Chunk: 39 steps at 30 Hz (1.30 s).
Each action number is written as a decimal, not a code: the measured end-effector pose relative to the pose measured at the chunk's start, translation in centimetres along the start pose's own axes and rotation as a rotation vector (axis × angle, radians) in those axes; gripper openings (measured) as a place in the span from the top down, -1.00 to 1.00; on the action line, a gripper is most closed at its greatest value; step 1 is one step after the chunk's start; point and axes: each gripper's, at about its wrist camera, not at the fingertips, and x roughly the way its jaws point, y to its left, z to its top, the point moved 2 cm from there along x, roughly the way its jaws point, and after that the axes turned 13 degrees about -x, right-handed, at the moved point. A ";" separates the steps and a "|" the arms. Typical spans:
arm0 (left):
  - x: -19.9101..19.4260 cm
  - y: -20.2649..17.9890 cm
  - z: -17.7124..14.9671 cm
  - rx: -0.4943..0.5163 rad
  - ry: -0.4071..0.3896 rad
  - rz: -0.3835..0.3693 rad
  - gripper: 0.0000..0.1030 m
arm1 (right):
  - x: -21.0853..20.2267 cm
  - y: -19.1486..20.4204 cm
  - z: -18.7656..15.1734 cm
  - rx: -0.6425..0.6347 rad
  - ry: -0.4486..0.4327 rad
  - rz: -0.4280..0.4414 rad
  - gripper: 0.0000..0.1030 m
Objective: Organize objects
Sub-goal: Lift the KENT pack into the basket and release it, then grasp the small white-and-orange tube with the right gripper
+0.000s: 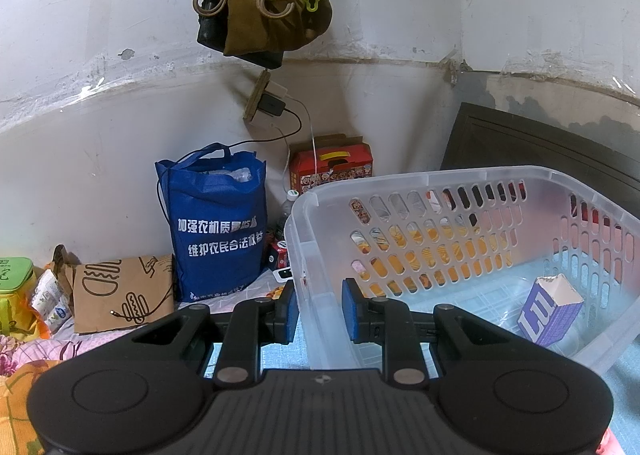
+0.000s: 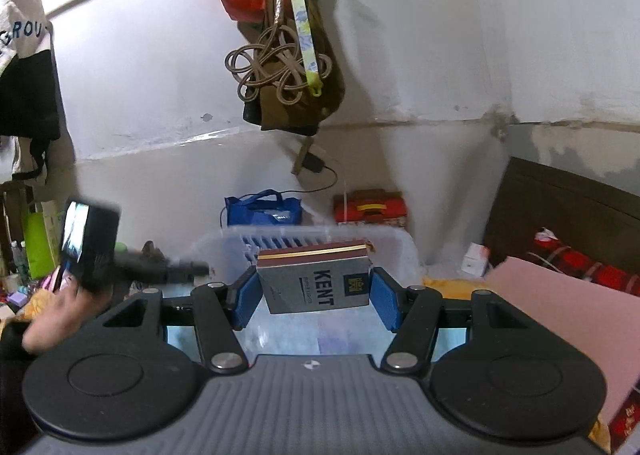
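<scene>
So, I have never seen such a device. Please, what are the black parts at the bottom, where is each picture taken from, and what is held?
No robot: a person holds one two-finger gripper in each hand, each carrying a camera looking along its fingers. In the left view, the left gripper clamps the wall of a clear plastic basket, where a small purple carton lies. In the right view, the right gripper holds a grey Kent cigarette pack before that basket.

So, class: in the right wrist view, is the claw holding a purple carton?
No, the right claw grips a grey KENT pack between its blue pads, above the clear basket.
</scene>
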 end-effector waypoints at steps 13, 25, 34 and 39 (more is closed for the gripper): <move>0.2 -0.3 0.1 0.014 -0.003 0.006 0.48 | 13.3 0.5 4.0 -0.035 0.195 0.048 -0.21; 0.1 -0.3 0.0 0.018 -0.005 0.003 0.43 | 14.3 -0.1 3.0 -0.040 0.225 -0.008 -1.00; 0.0 -0.4 0.0 0.017 -0.006 0.001 0.41 | 5.7 -0.7 1.9 0.023 0.044 -0.036 -1.00; 0.1 -0.4 0.0 0.020 -0.007 0.005 0.42 | 0.4 0.3 -2.1 -0.009 0.034 -0.091 -1.00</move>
